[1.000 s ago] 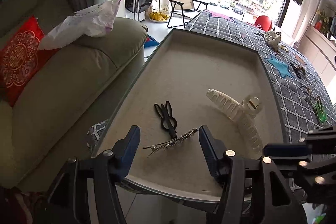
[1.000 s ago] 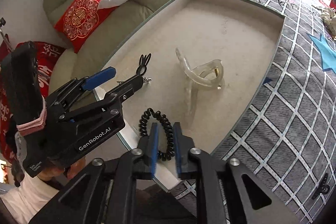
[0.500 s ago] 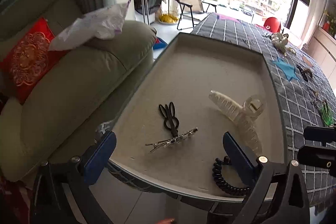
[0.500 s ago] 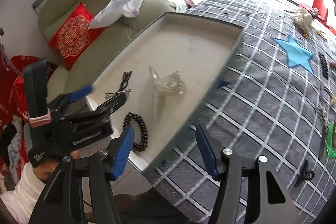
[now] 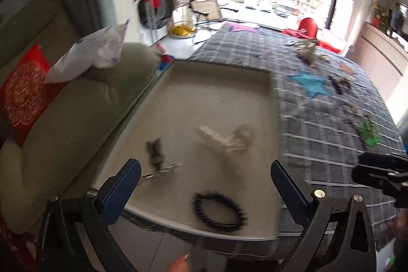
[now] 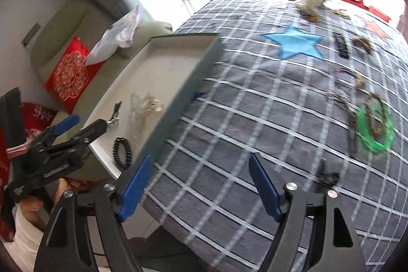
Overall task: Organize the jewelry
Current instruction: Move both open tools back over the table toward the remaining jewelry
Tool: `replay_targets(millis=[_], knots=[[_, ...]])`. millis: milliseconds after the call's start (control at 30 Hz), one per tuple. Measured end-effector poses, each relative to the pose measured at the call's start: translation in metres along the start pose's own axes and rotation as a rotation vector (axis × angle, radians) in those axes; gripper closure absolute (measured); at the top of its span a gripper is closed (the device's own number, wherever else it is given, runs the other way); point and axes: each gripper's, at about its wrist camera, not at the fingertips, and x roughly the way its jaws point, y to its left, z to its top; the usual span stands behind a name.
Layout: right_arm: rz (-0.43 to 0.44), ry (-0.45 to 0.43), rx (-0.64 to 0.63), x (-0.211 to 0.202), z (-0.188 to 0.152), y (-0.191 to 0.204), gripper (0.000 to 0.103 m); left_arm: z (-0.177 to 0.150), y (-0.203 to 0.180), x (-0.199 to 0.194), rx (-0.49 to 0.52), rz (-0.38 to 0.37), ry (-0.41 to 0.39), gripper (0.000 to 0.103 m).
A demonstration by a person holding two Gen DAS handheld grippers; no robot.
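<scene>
Since a second ago, the black coil tie (image 5: 219, 211) has left the right gripper (image 6: 201, 186) and now lies loose near the tray's (image 5: 216, 98) near edge. That gripper has swung right over the checked cloth (image 6: 255, 119), its jaws opening with nothing between them. Left gripper (image 5: 205, 191) hovers at the tray's near edge, jaws wide and empty. Also in the tray lie a clear claw clip (image 5: 225, 140), a black clip (image 5: 155, 151) and a silver pin (image 5: 160, 171). A green bangle (image 6: 373, 129) lies on the cloth at the far right.
</scene>
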Motion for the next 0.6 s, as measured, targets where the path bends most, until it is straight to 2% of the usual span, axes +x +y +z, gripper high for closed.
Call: replay_targets(millis=[233,267,300,500,600], knots=[[-0.042,-0.067,0.109,-0.034,-0.016,-0.059,0.015,0.014,-0.067,-0.022,0.094,-0.092,-0.043,0.001],[-0.049,-0.074,0.119,-0.038,-0.019,-0.066,0.01,0.015,-0.075,-0.023,0.101,-0.102,-0.045,0.001],[-0.059,-0.086,0.135,-0.044,-0.021,-0.076,0.0,0.016,-0.087,-0.023,0.112,-0.12,-0.045,0.001],[-0.151,-0.134,0.221,-0.074,-0.033,-0.13,0.0,0.012,-0.135,-0.008,0.155,-0.208,0.023,0.001],[-0.216,-0.13,0.268,-0.083,-0.038,-0.158,0.0,0.006,-0.156,0.0,0.185,-0.219,0.047,0.001]])
